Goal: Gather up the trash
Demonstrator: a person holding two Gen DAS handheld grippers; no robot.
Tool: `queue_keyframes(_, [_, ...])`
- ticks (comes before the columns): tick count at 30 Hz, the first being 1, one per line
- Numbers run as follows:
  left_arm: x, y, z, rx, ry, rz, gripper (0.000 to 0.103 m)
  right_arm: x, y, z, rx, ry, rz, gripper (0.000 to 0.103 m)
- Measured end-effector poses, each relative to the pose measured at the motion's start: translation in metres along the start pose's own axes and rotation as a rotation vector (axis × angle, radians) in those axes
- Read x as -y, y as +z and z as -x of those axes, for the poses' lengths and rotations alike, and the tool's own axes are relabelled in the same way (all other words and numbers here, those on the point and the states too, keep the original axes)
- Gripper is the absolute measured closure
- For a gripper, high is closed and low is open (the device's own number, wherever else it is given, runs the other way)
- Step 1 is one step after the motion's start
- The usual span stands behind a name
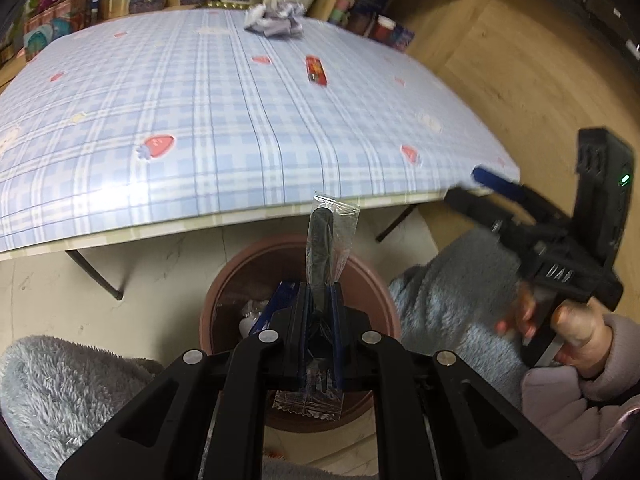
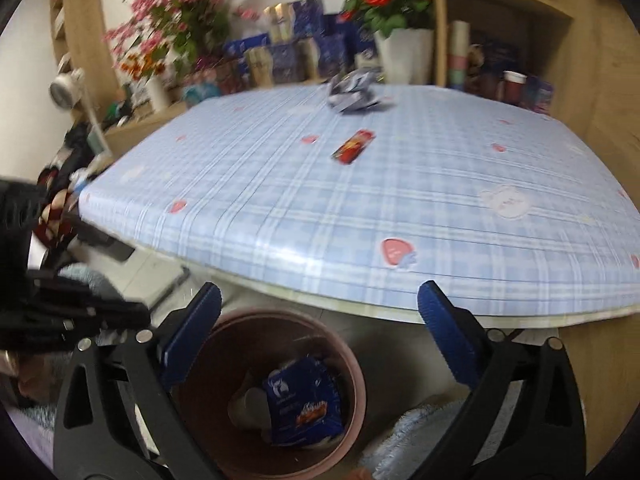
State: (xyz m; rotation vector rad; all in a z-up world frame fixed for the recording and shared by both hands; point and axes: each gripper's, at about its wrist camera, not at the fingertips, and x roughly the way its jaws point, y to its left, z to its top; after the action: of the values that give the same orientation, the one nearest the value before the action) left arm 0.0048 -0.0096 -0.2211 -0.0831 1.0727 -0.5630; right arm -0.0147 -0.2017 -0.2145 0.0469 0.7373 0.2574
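My left gripper is shut on a clear plastic wrapper with a dark utensil inside, held over the brown bin below the table edge. My right gripper is open and empty above the same bin, which holds a blue snack bag and white scraps. The right gripper also shows in the left wrist view, at the table's right edge. On the blue checked tablecloth lie a red wrapper and a crumpled silver-blue wrapper; both also show in the left wrist view, the red wrapper and the crumpled one.
Shelves with boxes, cups and flower pots stand behind the table. A folding table leg stands left of the bin. My fuzzy blue-clad knees flank the bin. A wooden cabinet is at the right.
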Motion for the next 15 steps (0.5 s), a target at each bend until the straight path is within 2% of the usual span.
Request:
queue_keyframes(5, [0.004, -0.002, -0.018, -0.065, 0.041, -0.019, 0.093, 0.011, -0.003, -0.007, 0.001, -0.007, -0.056, 0.006])
queue_keyframes(12, [0.002, -0.002, -0.027, -0.093, 0.057, -0.016, 0.093, 0.021, -0.006, -0.011, 0.001, 0.020, -0.109, 0.006])
queue_keyframes(15, [0.001, -0.004, -0.029, -0.096, 0.055, -0.010, 0.084, 0.021, -0.006, -0.012, -0.004, 0.022, -0.116, 0.006])
